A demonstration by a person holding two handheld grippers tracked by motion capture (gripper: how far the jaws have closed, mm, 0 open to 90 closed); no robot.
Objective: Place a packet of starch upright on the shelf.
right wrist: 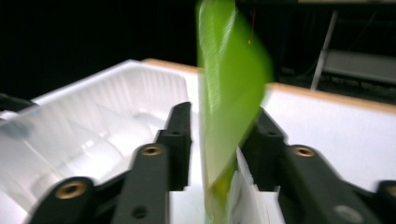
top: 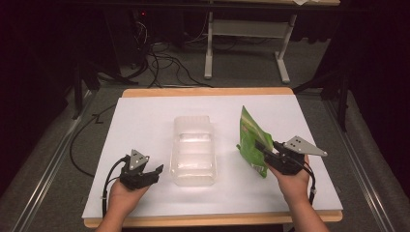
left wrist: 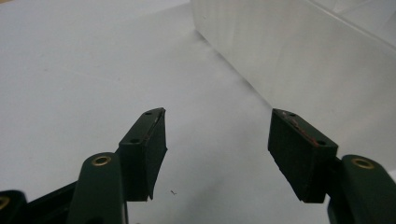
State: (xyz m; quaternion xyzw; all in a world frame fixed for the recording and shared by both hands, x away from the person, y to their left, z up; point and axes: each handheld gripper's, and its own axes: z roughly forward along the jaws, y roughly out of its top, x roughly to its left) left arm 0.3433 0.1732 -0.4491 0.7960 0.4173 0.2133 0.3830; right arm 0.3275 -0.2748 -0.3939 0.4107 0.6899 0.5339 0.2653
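A green snack bag [top: 251,140] stands on edge on the white table top [top: 140,121], right of a clear plastic tub [top: 193,150]. My right gripper [top: 265,153] reaches the bag's lower right part from the side. In the right gripper view the bag [right wrist: 229,84] is between the jaws of the right gripper [right wrist: 222,114]; a gap shows on the left jaw's side, so it is open around the bag. The tub [right wrist: 93,121] lies beyond to the left. My left gripper [top: 157,171] rests just left of the tub [left wrist: 299,51]. That left gripper [left wrist: 217,116] is open, nothing between its jaws.
The table has a wooden rim [top: 208,92] at the far edge. Beyond it on the floor lie black cables [top: 164,63] and a white desk frame [top: 246,43]. Dark surroundings close in on both sides.
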